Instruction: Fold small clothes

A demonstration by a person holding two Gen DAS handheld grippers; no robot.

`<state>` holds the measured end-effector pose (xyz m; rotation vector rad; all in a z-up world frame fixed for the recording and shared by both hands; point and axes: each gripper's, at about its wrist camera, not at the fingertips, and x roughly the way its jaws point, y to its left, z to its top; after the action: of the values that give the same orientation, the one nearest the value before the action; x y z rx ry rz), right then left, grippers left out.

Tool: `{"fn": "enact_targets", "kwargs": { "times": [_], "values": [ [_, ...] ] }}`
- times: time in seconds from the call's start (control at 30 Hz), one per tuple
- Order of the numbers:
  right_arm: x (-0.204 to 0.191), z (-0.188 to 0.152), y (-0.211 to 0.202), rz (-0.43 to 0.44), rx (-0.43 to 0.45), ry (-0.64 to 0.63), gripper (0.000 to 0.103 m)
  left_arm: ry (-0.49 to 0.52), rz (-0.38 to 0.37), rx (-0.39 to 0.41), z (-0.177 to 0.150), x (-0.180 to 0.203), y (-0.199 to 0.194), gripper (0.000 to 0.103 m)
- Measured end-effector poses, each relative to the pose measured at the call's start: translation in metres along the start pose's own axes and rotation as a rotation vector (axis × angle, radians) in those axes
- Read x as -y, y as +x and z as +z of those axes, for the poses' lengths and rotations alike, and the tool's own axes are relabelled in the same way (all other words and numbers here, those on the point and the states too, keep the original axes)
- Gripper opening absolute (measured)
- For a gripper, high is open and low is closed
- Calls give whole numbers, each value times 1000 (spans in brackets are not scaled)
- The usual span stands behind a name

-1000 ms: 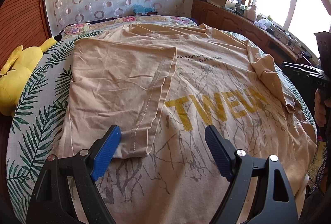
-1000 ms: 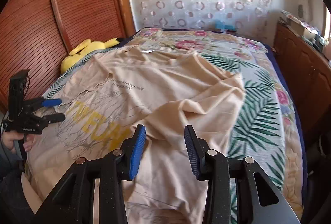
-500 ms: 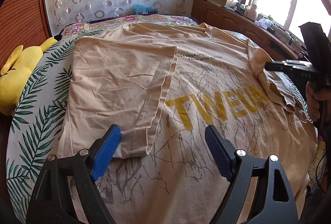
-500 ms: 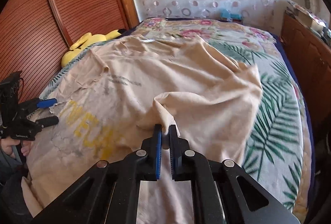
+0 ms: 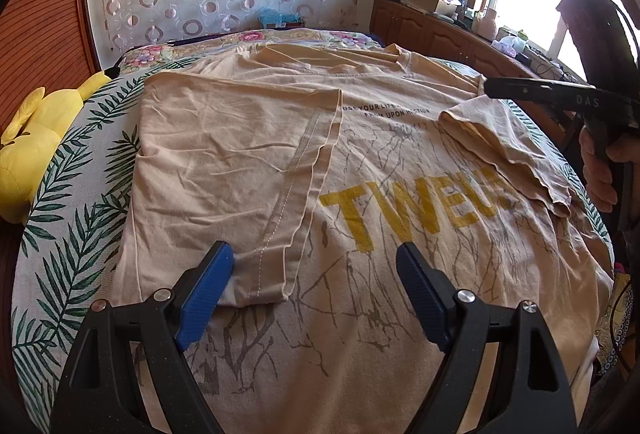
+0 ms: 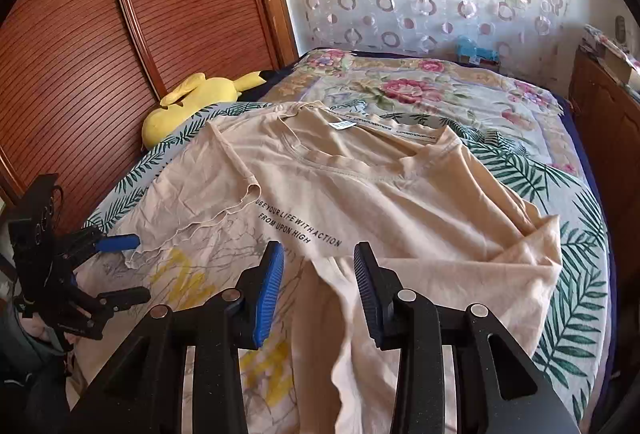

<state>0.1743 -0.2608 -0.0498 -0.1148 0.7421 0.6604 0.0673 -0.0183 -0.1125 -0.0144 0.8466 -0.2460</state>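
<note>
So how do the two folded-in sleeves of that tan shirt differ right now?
The left sleeve lies flat and smooth, folded well across the shirt chest; the right sleeve is bunched and wrinkled, covering less.
The left sleeve stops short of the yellow lettering; the right sleeve overlaps its end.
The open left gripper hovers by the left sleeve's cuff; the right gripper, jaws opening, straddles the right sleeve.
Both are the same tan fabric.

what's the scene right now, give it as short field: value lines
surface: bed with leaf-print cover
garment: beige t-shirt lying flat, print up
left sleeve side: folded in over the chest
right sleeve: folded in over the print
left gripper: open above the shirt hem, holding nothing
right gripper: jaws opening, sleeve cloth below them, not pinched
beside bed: yellow plush toy
</note>
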Motion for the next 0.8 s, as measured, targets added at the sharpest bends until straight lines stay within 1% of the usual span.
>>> {"fn": "enact_targets", "kwargs": {
  "times": [0.1, 0.27, 0.4, 0.5, 0.57, 0.6, 0.63, 0.7, 0.73, 0.8],
  "values": [
    [5, -14, -10, -59, -13, -4, 38, 4, 5, -2, 0, 0, 1, 84],
    [13, -49, -21, -104, -57, 10, 38, 4, 6, -2, -1, 1, 1, 84],
    [3, -71, -29, -106, -85, -9, 38, 6, 8, -3, 0, 1, 1, 84],
    [-6, -86, -33, -63, -97, 13, 38, 8, 11, -3, -1, 1, 1, 84],
    [-12, -93, -35, -53, -107, 4, 38, 10, 13, -4, -1, 1, 1, 84],
    [-17, -96, -35, -56, -111, -9, 36, 10, 14, -5, -2, 1, 0, 84],
    [-19, -98, -35, -61, -114, -18, 31, 11, 15, -5, -2, 1, 0, 84],
    [-21, -98, -35, -71, -119, -34, 13, 12, 16, -6, -1, 2, 1, 84],
    [-22, -98, -35, -65, -122, -40, 7, 12, 17, -6, -1, 2, 1, 84],
    [-26, -99, -37, -37, -131, -48, 3, 12, 17, -6, -1, 2, 2, 84]
  ]
}}
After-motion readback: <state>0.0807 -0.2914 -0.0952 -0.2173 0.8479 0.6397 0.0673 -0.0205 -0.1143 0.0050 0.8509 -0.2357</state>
